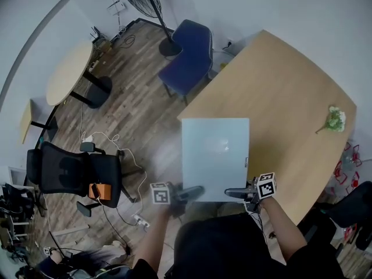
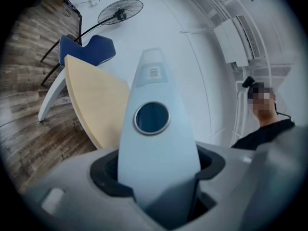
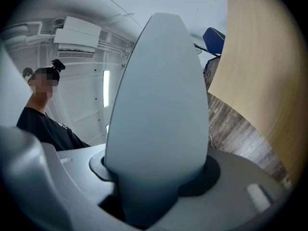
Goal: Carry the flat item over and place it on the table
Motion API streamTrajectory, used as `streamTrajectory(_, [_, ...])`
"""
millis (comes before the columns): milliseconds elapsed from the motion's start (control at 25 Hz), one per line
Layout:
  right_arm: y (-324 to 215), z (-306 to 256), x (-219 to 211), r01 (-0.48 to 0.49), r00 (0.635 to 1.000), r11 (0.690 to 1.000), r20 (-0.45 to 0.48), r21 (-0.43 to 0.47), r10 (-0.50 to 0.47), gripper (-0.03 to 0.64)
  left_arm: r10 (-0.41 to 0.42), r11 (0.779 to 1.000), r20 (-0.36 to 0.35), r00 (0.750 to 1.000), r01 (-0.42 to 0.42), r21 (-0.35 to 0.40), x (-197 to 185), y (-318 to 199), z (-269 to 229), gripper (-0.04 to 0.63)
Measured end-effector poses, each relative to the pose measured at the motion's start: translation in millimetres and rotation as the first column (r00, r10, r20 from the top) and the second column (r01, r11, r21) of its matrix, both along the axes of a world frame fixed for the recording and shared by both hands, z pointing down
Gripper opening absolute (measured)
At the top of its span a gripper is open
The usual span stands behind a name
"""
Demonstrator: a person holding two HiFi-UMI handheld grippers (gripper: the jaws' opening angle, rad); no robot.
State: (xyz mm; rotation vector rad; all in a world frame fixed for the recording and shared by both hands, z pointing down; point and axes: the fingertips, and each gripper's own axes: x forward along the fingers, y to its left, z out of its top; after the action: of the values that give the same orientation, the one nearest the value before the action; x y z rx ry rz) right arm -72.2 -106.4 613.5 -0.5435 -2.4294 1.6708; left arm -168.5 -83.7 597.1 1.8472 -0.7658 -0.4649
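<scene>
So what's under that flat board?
The board is over the table's near edge and a bit of wooden floor. Anything lying right beneath the board is covered, so it cannot be seen.

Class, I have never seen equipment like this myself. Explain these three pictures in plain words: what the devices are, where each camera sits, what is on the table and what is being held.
No robot here: a person holds a two-jaw claw in each hand. The head view comes from a camera on the person's head, looking down; the other two cameras ride on the claws and look along their jaws. The left claw and right claw each grip the near edge of a pale grey flat square panel, held level at the edge of the light wooden table. On the table lies a small white-and-green flower sprig.
</scene>
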Motion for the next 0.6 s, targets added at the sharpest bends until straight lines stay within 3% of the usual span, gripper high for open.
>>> streamTrajectory(360, [-54, 19, -47, -0.118, 0.991, 0.992, -0.058, -0.032, 0.117, 0.302, 0.054, 0.998, 0.014, 0.998, -0.053, -0.040, -55, -66, 31, 0.346])
streamTrajectory(520, [-75, 34, -65, -0.202, 0.977, 0.977, -0.084, -0.076, 0.195, 0.301, 0.087, 0.995, -0.002, 0.996, -0.087, -0.055, -77, -98, 45, 0.355])
streamTrajectory(600, [-87, 46, -74, -0.248, 0.966, 0.964, -0.094, -0.099, 0.239, 0.301, 0.111, 0.991, 0.024, 0.993, -0.109, -0.080, -89, -114, 58, 0.360])
